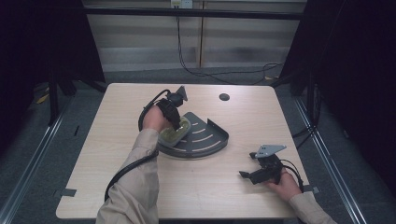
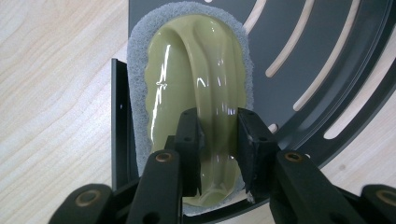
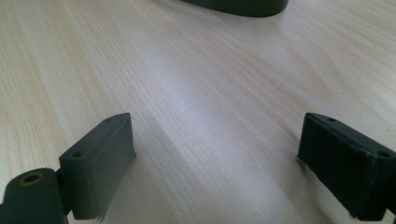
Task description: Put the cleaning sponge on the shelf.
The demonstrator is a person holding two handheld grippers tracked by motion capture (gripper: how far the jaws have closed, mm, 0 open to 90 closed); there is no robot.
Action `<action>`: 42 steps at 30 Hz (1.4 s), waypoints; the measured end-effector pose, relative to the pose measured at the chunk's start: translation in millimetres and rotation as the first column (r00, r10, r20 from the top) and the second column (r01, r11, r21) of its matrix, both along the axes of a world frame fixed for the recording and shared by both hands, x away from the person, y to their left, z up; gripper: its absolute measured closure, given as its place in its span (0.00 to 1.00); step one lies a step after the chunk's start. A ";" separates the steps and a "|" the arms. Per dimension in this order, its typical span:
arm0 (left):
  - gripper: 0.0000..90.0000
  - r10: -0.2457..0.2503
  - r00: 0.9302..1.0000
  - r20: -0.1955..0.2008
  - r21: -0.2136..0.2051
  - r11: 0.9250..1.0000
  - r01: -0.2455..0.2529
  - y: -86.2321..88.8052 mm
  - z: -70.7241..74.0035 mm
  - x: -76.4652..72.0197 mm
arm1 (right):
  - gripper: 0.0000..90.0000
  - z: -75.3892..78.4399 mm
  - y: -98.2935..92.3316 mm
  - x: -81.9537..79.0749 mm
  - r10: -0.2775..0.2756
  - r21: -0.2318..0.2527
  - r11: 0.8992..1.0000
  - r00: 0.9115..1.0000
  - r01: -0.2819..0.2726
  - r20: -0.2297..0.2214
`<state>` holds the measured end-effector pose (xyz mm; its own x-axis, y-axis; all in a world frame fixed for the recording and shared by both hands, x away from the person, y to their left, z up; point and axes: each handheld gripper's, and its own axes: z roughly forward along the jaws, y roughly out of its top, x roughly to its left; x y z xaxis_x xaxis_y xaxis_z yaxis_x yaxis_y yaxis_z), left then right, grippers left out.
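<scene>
A scrubbing pad with a glossy pale-green plastic handle (image 2: 196, 88) and a grey sponge rim lies on a dark grey quarter-round slotted rack (image 1: 203, 137) in the middle of the table. My left gripper (image 2: 218, 140) is shut on the raised ridge of that handle, one jaw on each side. From above, the left gripper (image 1: 173, 116) stands over the scrubber (image 1: 175, 133) at the rack's left end. My right gripper (image 1: 250, 176) rests low near the table's right front corner, open with bare wood between its jaws (image 3: 215, 163).
The light wooden table (image 1: 116, 154) has a round dark cable hole (image 1: 224, 97) near its far edge. The rack's curved rim (image 3: 238, 5) shows at the top of the right gripper view. Cables run across the floor behind the table.
</scene>
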<state>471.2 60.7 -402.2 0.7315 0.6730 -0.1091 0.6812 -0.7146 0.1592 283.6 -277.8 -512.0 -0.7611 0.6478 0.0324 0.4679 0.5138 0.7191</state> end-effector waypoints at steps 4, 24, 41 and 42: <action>0.80 -0.005 1.000 0.004 -0.001 1.000 0.005 0.1 -1.3 -1.0 | 0.11 0.1 0.0 -0.1 0.000 0.000 1.000 1.000 0.000 -0.001; 0.80 -0.036 0.999 0.007 0.012 0.999 0.036 1.3 -10.4 -2.4 | 0.11 0.1 0.0 0.0 0.001 0.000 1.000 1.000 -0.001 0.000; 0.80 -0.029 1.000 -0.003 0.012 1.000 0.029 7.3 -13.5 -3.1 | 0.11 0.1 -0.1 0.1 0.000 -0.001 1.000 1.000 0.000 0.001; 0.80 -0.026 1.000 -0.003 0.013 1.000 0.026 7.9 -13.7 -3.1 | 0.11 0.1 0.0 -0.1 0.000 0.001 1.000 1.000 0.000 -0.002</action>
